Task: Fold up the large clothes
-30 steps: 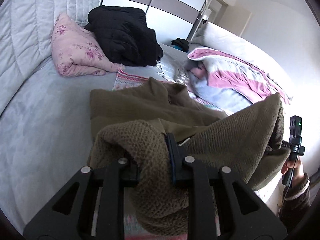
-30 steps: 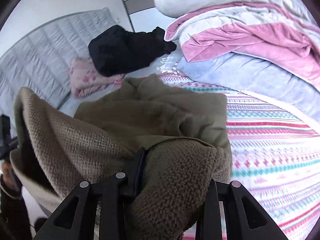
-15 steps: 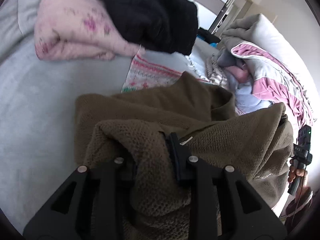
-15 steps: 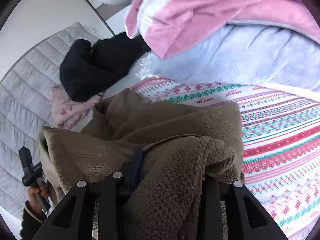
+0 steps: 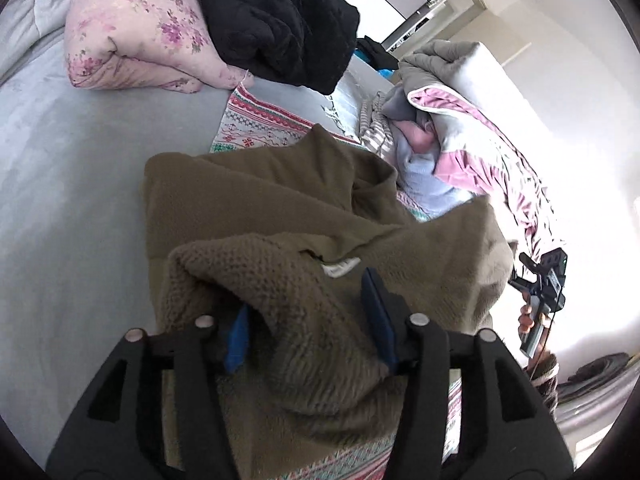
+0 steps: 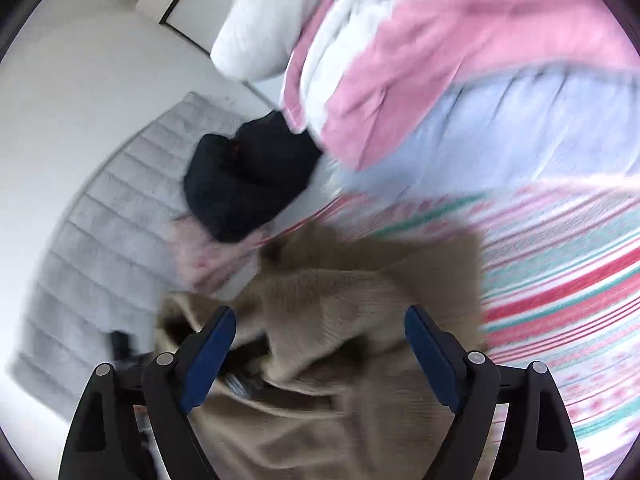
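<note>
An olive-brown fleece garment [image 5: 280,208] lies folded over on the bed, its fuzzy lining turned up in front. My left gripper [image 5: 308,316] has its jaws spread, with a fold of the fleece bulging loosely between them. My right gripper [image 6: 318,340] is wide open just above the same fleece [image 6: 360,300], which is blurred in that view. The right gripper also shows in the left wrist view [image 5: 540,280], at the far right edge of the fleece.
A patterned striped blanket [image 6: 560,272] lies under the fleece. A pink floral pillow [image 5: 132,28] and a black jacket [image 5: 280,12] sit at the head of the grey bed [image 5: 60,200]. A pink-and-grey duvet [image 5: 472,128] is heaped to the right.
Both grippers have opened and let go of the fleece hem. The raised edge has dropped forward onto the garment. The right wrist view has swung and blurred.
</note>
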`<act>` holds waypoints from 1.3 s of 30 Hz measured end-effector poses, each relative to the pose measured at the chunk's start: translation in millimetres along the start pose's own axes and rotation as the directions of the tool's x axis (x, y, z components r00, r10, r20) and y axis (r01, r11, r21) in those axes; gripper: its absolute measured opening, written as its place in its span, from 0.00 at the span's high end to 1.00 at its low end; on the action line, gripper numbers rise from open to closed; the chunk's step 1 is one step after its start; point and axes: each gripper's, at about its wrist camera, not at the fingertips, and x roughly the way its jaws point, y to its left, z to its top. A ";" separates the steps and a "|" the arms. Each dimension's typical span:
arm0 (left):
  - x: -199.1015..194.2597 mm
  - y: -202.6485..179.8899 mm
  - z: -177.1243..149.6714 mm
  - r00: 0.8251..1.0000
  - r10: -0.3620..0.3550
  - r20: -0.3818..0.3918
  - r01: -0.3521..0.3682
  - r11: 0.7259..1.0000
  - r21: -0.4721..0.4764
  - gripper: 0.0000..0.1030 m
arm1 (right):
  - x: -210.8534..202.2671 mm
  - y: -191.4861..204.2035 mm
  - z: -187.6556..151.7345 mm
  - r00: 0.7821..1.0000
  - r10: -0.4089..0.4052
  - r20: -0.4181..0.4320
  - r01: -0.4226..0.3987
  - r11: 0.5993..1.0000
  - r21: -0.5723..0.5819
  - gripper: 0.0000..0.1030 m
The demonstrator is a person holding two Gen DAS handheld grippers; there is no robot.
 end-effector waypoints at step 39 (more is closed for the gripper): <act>29.2 -62.9 60.0 0.768 0.341 0.541 -0.518 0.829 0.213 0.84 | 88.5 44.1 33.4 0.882 -0.329 0.339 0.401 0.900 -0.170 0.78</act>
